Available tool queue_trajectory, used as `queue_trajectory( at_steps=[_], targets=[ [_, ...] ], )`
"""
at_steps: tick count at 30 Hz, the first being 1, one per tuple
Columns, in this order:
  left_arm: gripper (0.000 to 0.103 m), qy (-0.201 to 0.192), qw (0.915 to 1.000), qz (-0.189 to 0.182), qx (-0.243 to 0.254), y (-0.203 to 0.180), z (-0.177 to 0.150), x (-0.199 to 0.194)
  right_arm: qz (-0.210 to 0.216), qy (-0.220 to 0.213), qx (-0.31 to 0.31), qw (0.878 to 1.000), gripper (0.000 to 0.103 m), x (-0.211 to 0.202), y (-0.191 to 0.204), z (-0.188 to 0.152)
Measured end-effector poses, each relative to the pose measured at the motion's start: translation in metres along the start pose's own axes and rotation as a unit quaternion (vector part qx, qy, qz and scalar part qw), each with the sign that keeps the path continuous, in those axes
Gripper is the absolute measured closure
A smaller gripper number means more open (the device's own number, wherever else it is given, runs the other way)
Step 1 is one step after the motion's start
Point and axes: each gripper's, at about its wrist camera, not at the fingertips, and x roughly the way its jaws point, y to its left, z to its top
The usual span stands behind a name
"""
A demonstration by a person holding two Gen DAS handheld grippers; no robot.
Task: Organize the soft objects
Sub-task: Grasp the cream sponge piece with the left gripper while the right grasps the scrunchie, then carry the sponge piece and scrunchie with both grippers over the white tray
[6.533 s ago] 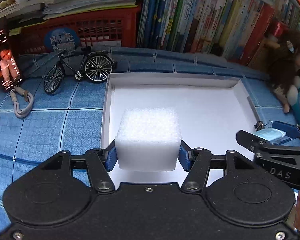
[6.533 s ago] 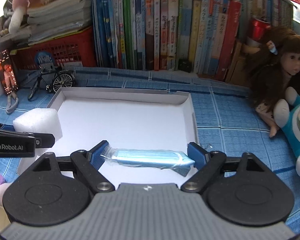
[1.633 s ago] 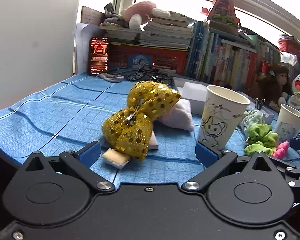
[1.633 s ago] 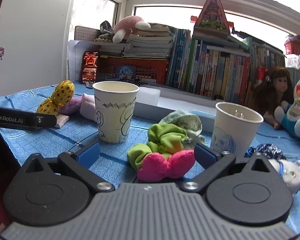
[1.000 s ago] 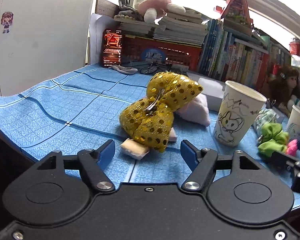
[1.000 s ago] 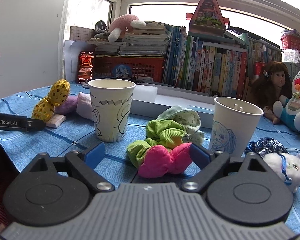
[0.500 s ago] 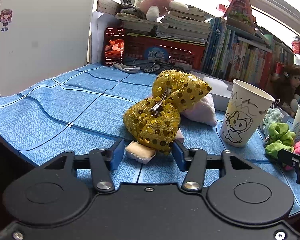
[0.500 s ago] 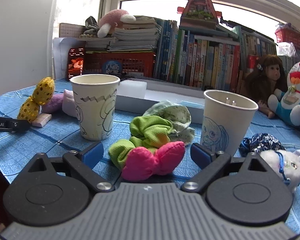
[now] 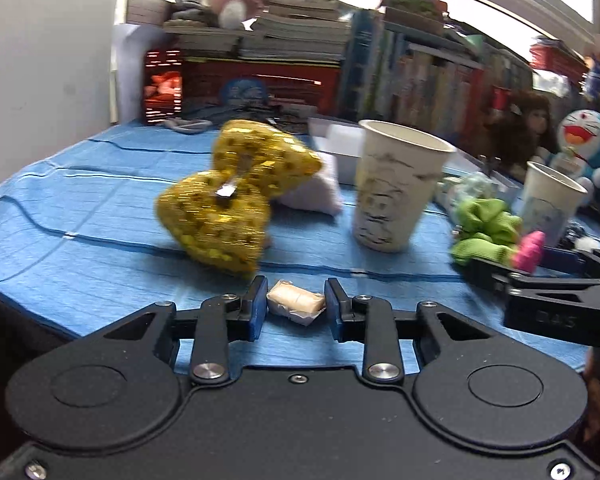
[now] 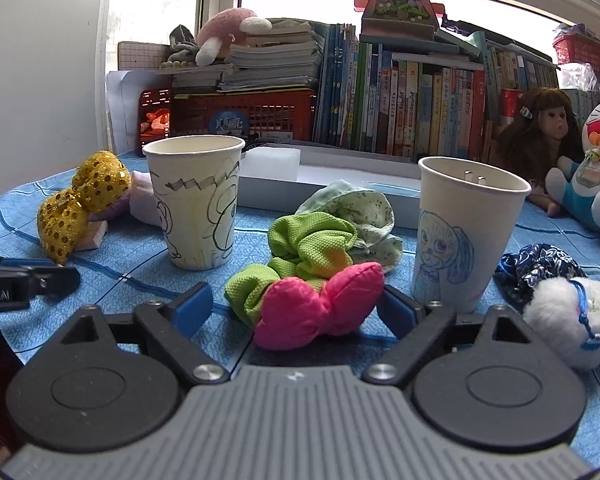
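Note:
A small cream wrapped block (image 9: 296, 301) sits between the blue pads of my left gripper (image 9: 296, 308), whose jaws are closing and press on both its ends, just in front of the blurred gold sequin bow (image 9: 228, 196). My right gripper (image 10: 294, 312) has its jaws closing around a pink fabric bow (image 10: 320, 304) on the blue cloth. The right pad is close to the bow, and the left pad stands apart from it. A green scrunchie (image 10: 304, 248) lies right behind the pink bow. The white tray (image 10: 324, 196) farther back holds a white foam block (image 10: 274, 164).
Two paper cups (image 10: 198, 200) (image 10: 464, 232) stand on either side of the scrunchies. A pale patterned scrunchie (image 10: 360, 208), a dark blue one (image 10: 540, 268) and a white plush (image 10: 564, 320) lie to the right. A doll (image 10: 540, 136), books and a red basket (image 10: 260, 116) line the back.
My left gripper has narrowed around the cream block and drawn it out from under the gold bow toward the table's front edge. The right jaws have narrowed slightly around the pink bow.

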Motion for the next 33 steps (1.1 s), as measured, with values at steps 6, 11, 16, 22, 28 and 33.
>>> queue_trajectory(
  at_steps=[6,11,16,22,28,33],
  targets=[
    [0.074,0.003,0.9999,-0.017,0.003,-0.014,-0.001,0.001,0.003,0.002,0.003,1.000,0.032,-0.007,-0.002,-0.001],
    [0.074,0.005,0.9996,-0.026,0.010,-0.021,0.000,0.002,0.008,0.005,0.016,1.000,0.037,-0.011,-0.005,0.000],
    [0.074,0.004,0.9992,-0.035,0.017,-0.027,0.003,0.001,0.010,0.005,0.021,1.000,0.040,-0.017,-0.005,0.003],
    [0.074,0.001,0.9981,-0.054,0.029,-0.038,0.009,0.000,0.015,-0.003,0.019,1.000,0.043,-0.028,-0.005,0.006],
    [0.075,-0.016,0.9961,-0.074,0.046,-0.047,0.024,-0.008,0.016,-0.023,0.007,1.000,0.046,-0.040,-0.006,0.017],
    [0.075,-0.033,0.9932,-0.096,0.057,-0.056,0.043,-0.015,0.019,-0.047,0.007,0.999,0.047,-0.049,-0.009,0.031]
  ],
)
